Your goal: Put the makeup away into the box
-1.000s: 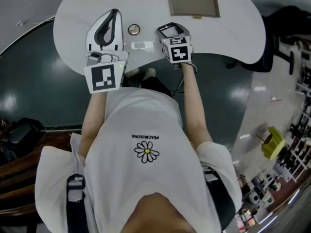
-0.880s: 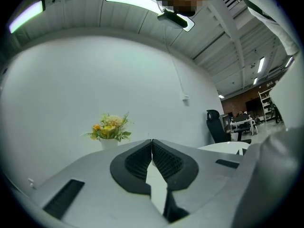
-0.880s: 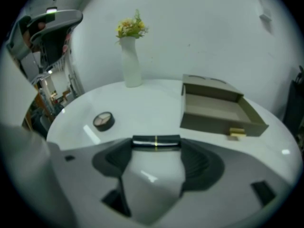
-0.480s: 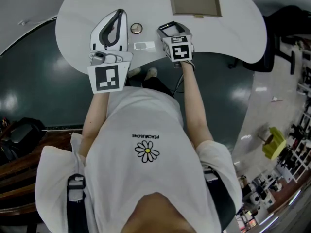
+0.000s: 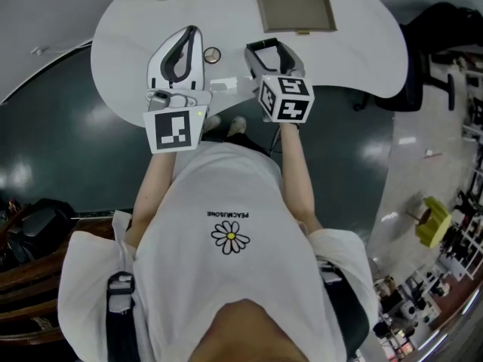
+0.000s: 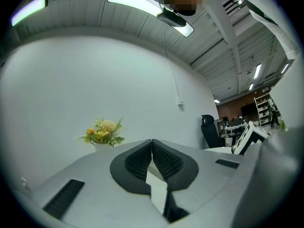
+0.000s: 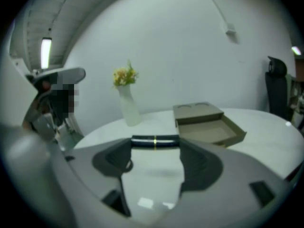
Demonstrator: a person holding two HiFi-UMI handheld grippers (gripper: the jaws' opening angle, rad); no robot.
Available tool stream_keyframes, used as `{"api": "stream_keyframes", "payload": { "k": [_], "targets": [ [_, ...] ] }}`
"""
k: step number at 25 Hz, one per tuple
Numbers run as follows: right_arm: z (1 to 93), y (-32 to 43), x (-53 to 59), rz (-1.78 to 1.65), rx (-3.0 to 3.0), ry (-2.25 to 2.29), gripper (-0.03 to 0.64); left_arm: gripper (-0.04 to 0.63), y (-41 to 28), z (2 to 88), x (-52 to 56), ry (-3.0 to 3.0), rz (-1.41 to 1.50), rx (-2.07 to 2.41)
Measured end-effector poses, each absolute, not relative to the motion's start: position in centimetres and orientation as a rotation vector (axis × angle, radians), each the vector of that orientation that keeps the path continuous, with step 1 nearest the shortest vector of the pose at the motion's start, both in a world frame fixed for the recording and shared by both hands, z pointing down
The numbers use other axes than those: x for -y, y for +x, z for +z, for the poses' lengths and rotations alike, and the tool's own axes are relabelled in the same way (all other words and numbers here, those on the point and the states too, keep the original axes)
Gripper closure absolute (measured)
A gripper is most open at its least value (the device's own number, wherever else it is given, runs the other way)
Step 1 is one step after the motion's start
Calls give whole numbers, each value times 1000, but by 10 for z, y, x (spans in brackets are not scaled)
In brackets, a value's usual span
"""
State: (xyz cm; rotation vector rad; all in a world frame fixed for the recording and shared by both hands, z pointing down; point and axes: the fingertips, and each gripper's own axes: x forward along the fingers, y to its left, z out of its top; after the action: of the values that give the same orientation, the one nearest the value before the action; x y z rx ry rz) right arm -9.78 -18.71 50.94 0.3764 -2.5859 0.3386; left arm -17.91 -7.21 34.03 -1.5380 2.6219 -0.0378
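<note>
Your right tool (image 5: 264, 47) has risen off the counter (image 5: 355, 44) pinching the dark makeup tube (image 7: 154, 141) end to end, ready for the open cardboard box (image 5: 296, 10) at upper centre, while your left tool (image 6: 152, 151) stays pressed together, empty.

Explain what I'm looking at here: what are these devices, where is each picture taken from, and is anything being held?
No robot here: a person holds a hand-held pair of tongs in each hand. The head view comes from a camera on the person's head, looking steeply down at a white curved table. The other two cameras ride on the tongs and look along their jaws. The left tongs are closed on nothing. The right tongs appear to grip a dark tube with a gold band end to end. On the table stand an open brown cardboard box and a white vase of flowers; a small round item lies near the left tongs.
</note>
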Motion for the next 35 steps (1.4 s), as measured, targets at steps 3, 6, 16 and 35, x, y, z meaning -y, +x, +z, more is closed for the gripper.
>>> {"api": "stream_keyframes", "payload": {
  "k": [3, 6, 16, 35],
  "targets": [
    [462, -93, 179, 420, 2706, 440, 304, 571, -174, 336, 75, -1573, -36, -2586],
    [422, -84, 171, 489, 2812, 487, 304, 571, -172, 329, 78, -1594, -4, -2561],
    [370, -40, 164, 379, 2914, 666, 304, 571, -149, 323, 102, -1675, 46, -2497],
    [447, -84, 261, 261, 2585, 619, 304, 571, -166, 343, 108, -1592, 13, -2582]
  ]
}}
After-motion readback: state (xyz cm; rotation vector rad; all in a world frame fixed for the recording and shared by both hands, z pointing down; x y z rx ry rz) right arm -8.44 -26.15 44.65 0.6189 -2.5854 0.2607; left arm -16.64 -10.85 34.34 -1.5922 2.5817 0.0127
